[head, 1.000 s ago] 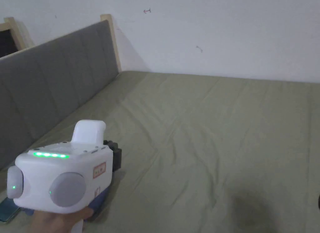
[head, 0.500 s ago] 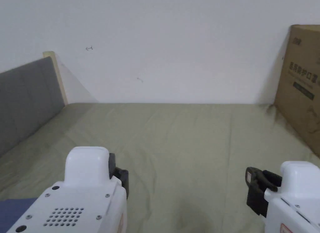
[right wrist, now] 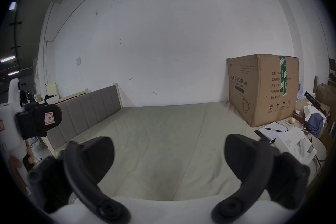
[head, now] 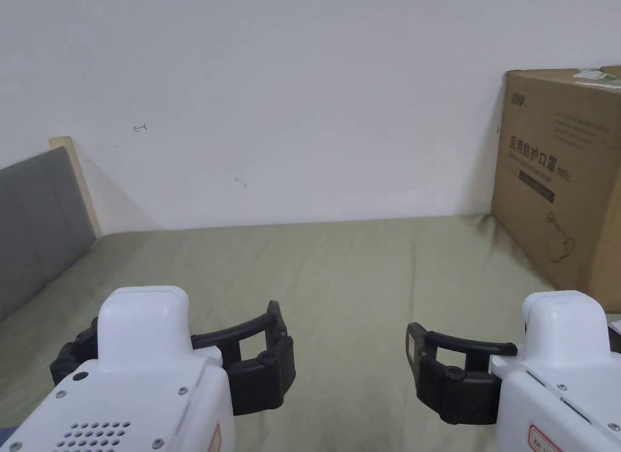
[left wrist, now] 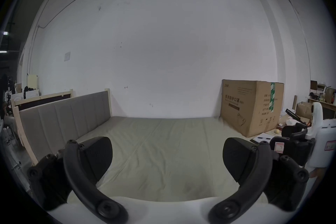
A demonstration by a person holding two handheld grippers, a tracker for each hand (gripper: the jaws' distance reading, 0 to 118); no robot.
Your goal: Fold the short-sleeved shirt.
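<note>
Both tongs hover over the near edge of the bed [head: 364, 271], side by side, apart. Left tongs [left wrist: 166, 158] spread wide, nothing between the jaws. Right tongs [right wrist: 169, 155] likewise spread, nothing held. Olive sheet [left wrist: 163, 146] covers the bed, lightly creased. Grey headboard [head: 36, 229] along the left edge. Cardboard box [head: 564, 180] at the far right corner, against the wall [head: 303, 95]. Papers [right wrist: 272, 130] and a pen [right wrist: 273, 130] beside the box, off the right edge. Shirt: cannot tell where it lies.
</note>
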